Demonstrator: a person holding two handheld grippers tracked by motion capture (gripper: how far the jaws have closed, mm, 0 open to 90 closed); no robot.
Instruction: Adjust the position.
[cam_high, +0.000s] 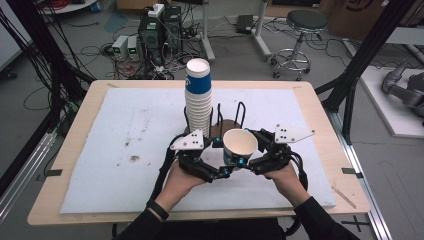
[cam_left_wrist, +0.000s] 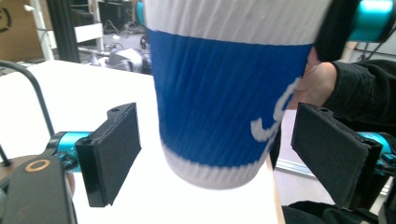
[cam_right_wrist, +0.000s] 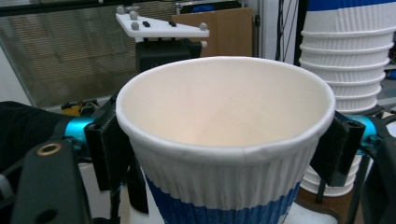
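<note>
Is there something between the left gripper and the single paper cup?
Nothing visible. The left gripper is open, its pads on either side of the cup with bare gaps between. The right gripper already clamps that cup near its rim.

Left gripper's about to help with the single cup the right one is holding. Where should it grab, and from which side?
Take the cup low on its blue ribbed band, below the right gripper, whose fingers clamp just under the rim. The left gripper already stands open on both sides of the base, so close straight in; the wall tapers downward, so squeeze gently.
</note>
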